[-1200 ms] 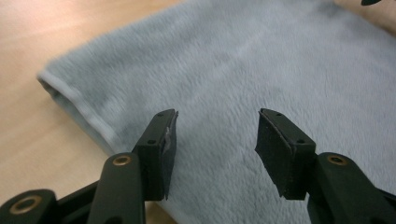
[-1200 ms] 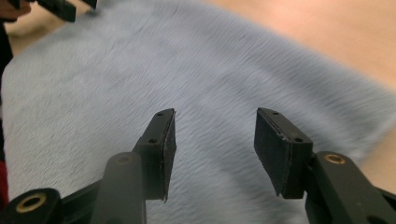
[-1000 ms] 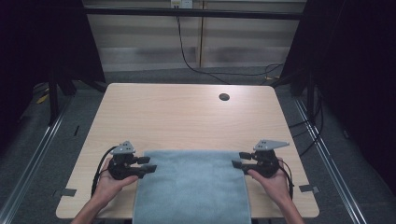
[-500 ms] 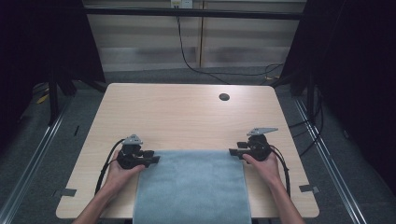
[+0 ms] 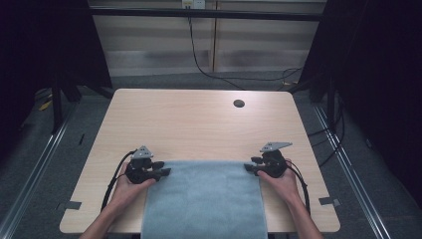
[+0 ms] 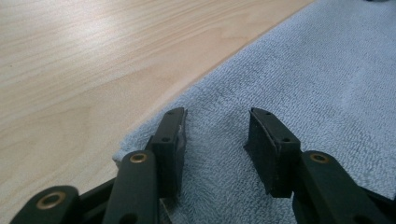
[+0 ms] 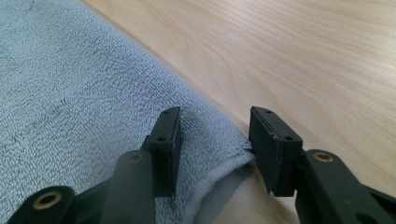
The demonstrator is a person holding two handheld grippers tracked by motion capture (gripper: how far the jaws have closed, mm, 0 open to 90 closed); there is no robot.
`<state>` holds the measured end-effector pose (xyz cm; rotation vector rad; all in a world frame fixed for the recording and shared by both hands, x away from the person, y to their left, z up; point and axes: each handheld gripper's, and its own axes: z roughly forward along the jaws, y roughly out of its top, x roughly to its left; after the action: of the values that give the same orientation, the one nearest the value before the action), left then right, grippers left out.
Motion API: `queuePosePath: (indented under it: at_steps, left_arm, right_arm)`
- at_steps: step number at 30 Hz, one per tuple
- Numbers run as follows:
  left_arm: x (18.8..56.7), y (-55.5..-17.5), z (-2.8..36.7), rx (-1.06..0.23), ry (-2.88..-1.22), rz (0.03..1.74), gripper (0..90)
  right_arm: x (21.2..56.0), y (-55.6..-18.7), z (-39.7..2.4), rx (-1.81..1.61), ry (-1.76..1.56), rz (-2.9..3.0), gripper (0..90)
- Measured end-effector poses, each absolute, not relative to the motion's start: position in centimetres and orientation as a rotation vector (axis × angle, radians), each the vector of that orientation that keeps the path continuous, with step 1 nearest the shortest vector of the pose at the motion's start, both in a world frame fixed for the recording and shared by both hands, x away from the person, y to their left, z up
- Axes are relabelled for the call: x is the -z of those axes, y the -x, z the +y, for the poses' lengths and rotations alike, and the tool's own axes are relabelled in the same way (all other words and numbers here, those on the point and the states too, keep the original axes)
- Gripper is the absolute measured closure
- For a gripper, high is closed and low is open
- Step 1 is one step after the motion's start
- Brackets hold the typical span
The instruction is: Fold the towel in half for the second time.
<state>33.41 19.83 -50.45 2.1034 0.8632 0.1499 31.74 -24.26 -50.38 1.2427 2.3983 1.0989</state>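
Moved since a second ago: both grippers carried farther up the table, from the towel's side edges to its two far corners; towel itself lying as before.
Left gripper (image 5: 160, 173): at the towel's far left corner, held in the person's left hand (image 5: 130, 186), tips pointing inward over the cloth.
Left gripper fingers (image 6: 170, 144): parted about halfway, resting on the terry with a flat strip of cloth between them; pads not pressed on any fold, nothing gripped.
Right gripper (image 5: 251, 168): at the towel's far right corner, held in the right hand (image 5: 280, 182), tips pointing inward.
Right gripper fingers (image 7: 167, 142): have just been closing, now about half open; the hemmed corner between them, one finger on the cloth, the other (image 7: 272, 144) on the wood side just off the hem; corner edge slightly raised, not clamped.
Towel (image 5: 205, 199): grey-blue, spread flat on the near middle of the table, near end hanging over the near edge.
Table (image 5: 199, 124): light wood, far half bare apart from a round dark cable hole (image 5: 239, 103) near the far right.
Containers: cannot tell of any.
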Motion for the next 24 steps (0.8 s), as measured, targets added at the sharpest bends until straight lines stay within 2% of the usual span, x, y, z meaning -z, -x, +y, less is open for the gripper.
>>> queuePosePath:
  at_steps: [3,4,6,10,13,16,21,24]
  left_arm:
    - [50.5,-33.4,19.8,-0.153,-2.102,0.864,55.4]
    - [50.3,-33.2,19.6,-0.163,-2.104,0.892,54.7]
    - [49.9,-33.1,19.0,-0.16,-2.138,0.9,45.7]
    - [49.0,-33.6,19.1,-0.129,-2.11,0.898,44.3]
    - [47.6,-34.5,20.2,-0.115,-2.052,0.9,41.2]
    - [46.9,-36.3,21.9,-0.135,-2.027,0.927,41.9]
    - [48.3,-37.1,22.9,-0.162,-2.082,0.959,42.5]
    - [49.5,-37.0,23.0,-0.129,-2.112,0.945,44.7]
  right_arm:
    - [50.4,-31.7,-24.2,-1.095,-1.237,2.402,58.8]
    - [50.4,-31.6,-24.1,-1.102,-1.22,2.41,63.6]
    - [50.4,-31.6,-24.1,-1.116,-1.229,2.424,73.6]
    - [50.4,-31.6,-24.0,-1.143,-1.24,2.438,80.1]
    - [50.5,-31.8,-24.2,-1.174,-1.26,2.439,81.8]
    - [50.6,-31.9,-24.2,-1.179,-1.263,2.439,82.2]
    - [50.5,-31.7,-23.9,-1.152,-1.251,2.433,82.2]
    - [50.5,-31.7,-23.9,-1.152,-1.255,2.432,82.1]
